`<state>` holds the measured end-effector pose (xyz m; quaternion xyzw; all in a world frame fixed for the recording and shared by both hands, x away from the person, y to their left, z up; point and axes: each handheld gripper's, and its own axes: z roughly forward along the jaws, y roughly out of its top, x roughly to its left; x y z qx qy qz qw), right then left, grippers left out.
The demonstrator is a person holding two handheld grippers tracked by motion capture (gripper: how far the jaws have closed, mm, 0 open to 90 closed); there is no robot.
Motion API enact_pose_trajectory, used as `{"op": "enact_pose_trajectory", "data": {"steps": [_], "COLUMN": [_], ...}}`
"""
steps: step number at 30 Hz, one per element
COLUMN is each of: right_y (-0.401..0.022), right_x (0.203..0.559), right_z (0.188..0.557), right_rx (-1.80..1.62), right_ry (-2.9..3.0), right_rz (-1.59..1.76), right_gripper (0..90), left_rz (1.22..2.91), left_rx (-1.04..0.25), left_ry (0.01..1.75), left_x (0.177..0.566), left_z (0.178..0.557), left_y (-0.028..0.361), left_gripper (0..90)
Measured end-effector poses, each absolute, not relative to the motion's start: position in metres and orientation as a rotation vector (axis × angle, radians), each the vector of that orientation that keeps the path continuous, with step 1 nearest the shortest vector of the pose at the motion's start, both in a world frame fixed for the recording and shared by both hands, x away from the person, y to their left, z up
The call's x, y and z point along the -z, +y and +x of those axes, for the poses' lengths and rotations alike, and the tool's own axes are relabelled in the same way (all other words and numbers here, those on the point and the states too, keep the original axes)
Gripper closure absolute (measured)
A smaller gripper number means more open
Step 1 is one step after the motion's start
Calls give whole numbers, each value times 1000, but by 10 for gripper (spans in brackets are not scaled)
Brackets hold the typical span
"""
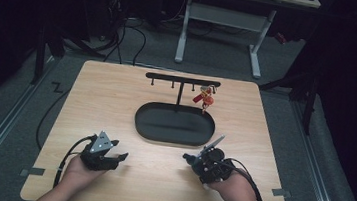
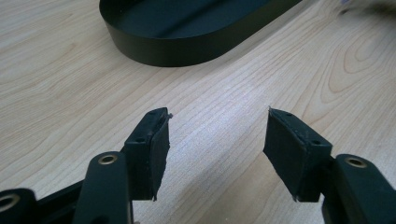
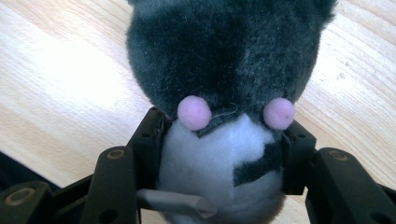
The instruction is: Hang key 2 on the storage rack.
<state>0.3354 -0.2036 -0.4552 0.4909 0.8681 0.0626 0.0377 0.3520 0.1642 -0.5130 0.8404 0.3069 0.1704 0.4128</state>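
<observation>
The right gripper (image 3: 219, 140) has its jaws clamped on a small plush toy (image 3: 229, 79), grey and dark on top, white below, with two pink dots. The squeeze sits on the white lower half, so the soft body bulges out above the pads. From the high view, that right gripper (image 1: 191, 158) is just in front of the black oval tray (image 1: 174, 123), off its near right end, with the toy hard to make out there against the black hardware.

Behind the tray stands a black hook rack (image 1: 182, 80), and a red and orange keychain (image 1: 205, 98) already hangs from a peg near its right end, above the tray's far right rim. My guess is the plush goes either onto a free peg or into the tray.

The left gripper (image 2: 215, 140) has its jaws wide apart with nothing between them, hovering over bare wooden table (image 2: 60, 93) in front of the tray's near left end.

To do this step well, I'd keep the grip firm, since plush compresses and can slip. I can't see a loop on the toy, so I'd find it before aiming for a peg. Lift clear over the tray's rim, and steer well left of the keychain so it isn't knocked.
</observation>
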Motion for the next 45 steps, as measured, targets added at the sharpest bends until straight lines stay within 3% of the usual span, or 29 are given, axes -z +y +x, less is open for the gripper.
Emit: {"op": "enact_pose_trajectory", "data": {"steps": [45], "right_y": [-196], "right_x": [363], "right_z": [382], "right_rx": [-239], "right_ry": [2687], "right_rz": [1519], "right_gripper": [470], "left_rz": [2120], "left_rx": [-416], "left_ry": [780], "left_x": [515], "left_z": [352], "left_y": [169], "left_gripper": [399]}}
